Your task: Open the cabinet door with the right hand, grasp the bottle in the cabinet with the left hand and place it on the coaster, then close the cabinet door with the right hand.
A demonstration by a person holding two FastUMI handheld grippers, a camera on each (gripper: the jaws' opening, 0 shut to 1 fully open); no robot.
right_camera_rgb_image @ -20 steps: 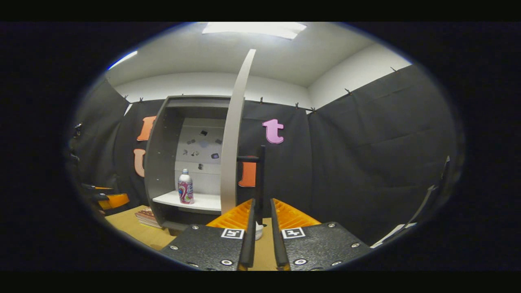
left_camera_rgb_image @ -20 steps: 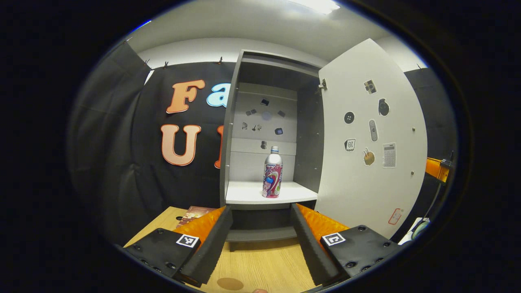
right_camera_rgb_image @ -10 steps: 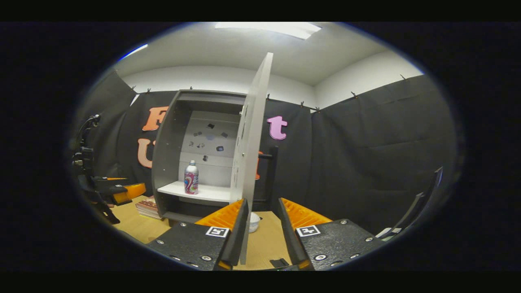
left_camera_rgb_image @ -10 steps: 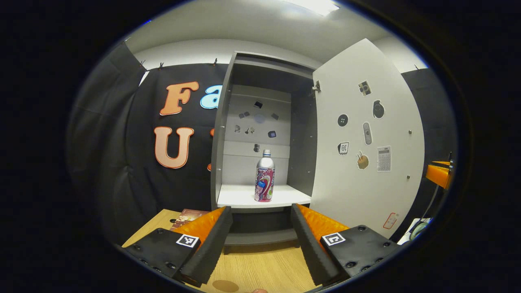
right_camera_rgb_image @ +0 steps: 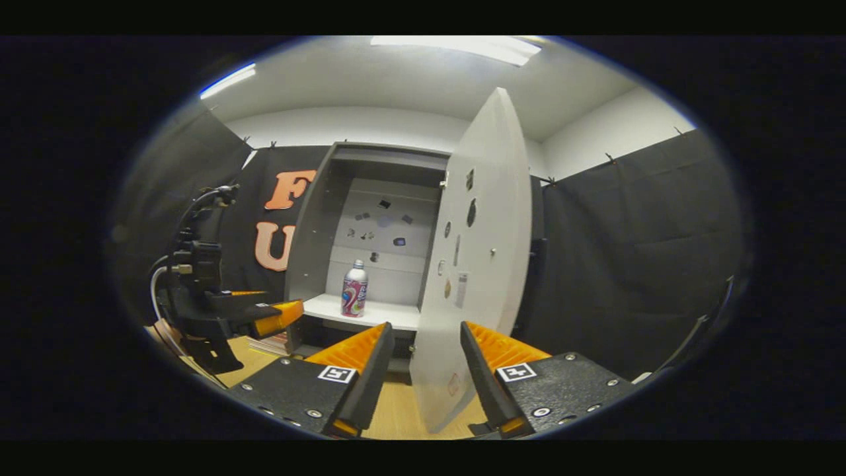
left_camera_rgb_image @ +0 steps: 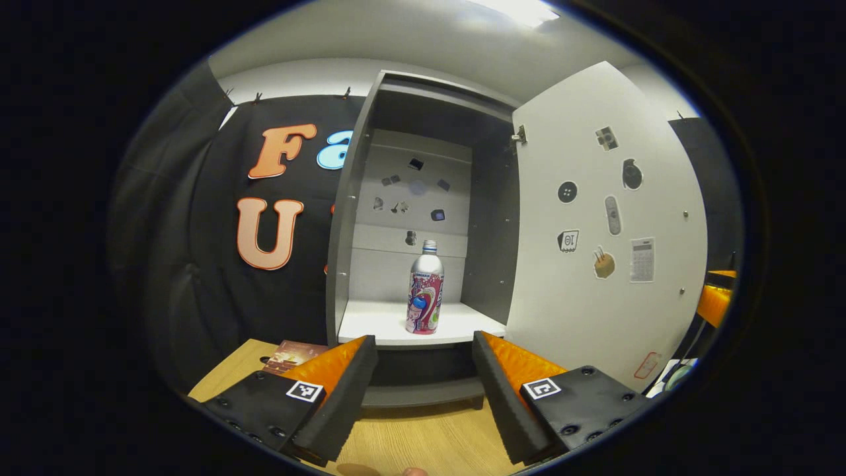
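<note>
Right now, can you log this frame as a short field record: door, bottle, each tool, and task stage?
door: cabinet door swung wide open, stickers on its inner face
bottle: bottle upright on the white shelf inside the cabinet, untouched
left tool: left tool open, out in front of the cabinet, aimed at the bottle, apart from it
right tool: right tool open, door's lower edge between its fingers, contact unclear
table: wooden table under the cabinet
stage: door opened; bottle not yet grasped

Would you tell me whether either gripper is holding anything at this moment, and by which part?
Nothing is held: the left gripper is open short of the bottle, and the right gripper is open astride the door edge.
</note>
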